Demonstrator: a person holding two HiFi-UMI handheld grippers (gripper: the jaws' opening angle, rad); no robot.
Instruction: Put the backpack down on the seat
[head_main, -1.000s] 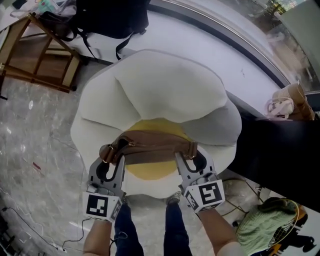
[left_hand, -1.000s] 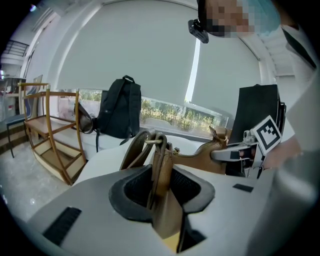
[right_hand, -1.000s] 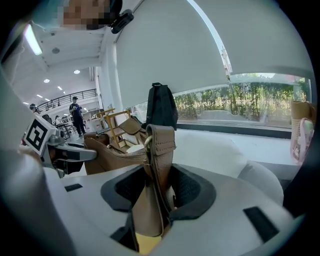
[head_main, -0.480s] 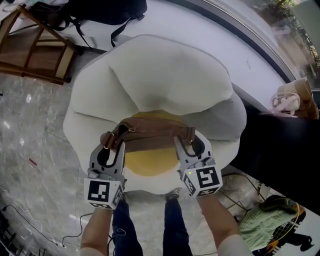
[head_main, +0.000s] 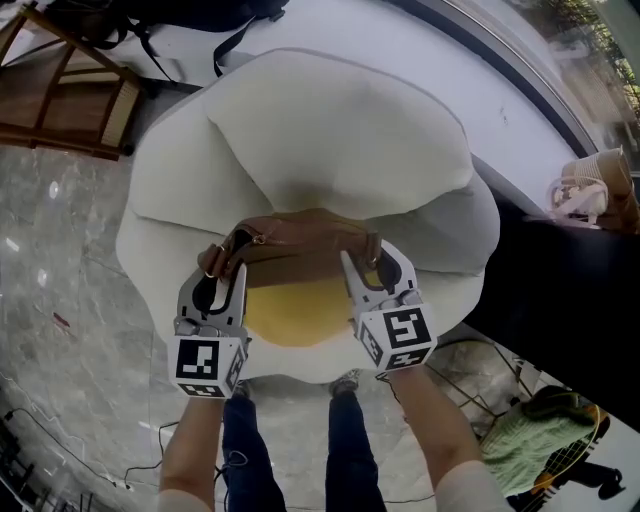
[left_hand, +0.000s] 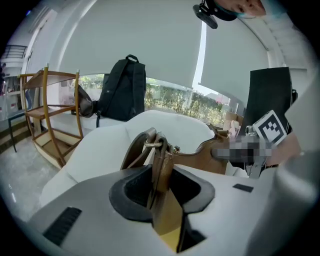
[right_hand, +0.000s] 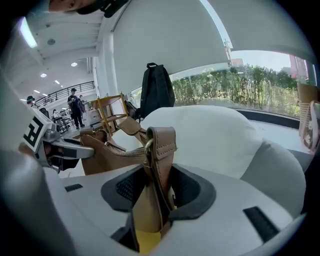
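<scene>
A brown leather bag (head_main: 295, 250) hangs between my two grippers, just above the yellow seat cushion (head_main: 295, 312) of a white armchair (head_main: 310, 130). My left gripper (head_main: 222, 270) is shut on the strap at the bag's left end (left_hand: 159, 162). On the bag's right end, my right gripper (head_main: 362, 262) is shut on the strap tab (right_hand: 161, 150). The bag's zipped top runs level from one gripper to the other. Whether its bottom touches the cushion is hidden.
A black backpack (left_hand: 122, 87) stands on the ledge behind the chair, beside a wooden rack (head_main: 60, 90). A black counter (head_main: 560, 290) flanks the chair's right side, with a paper bag (head_main: 590, 185) behind it. A green cloth (head_main: 525, 440) and cables lie on the floor.
Both grippers have come down together with the brown bag, which now hangs lower, close over the yellow cushion. Neither grip has changed.
</scene>
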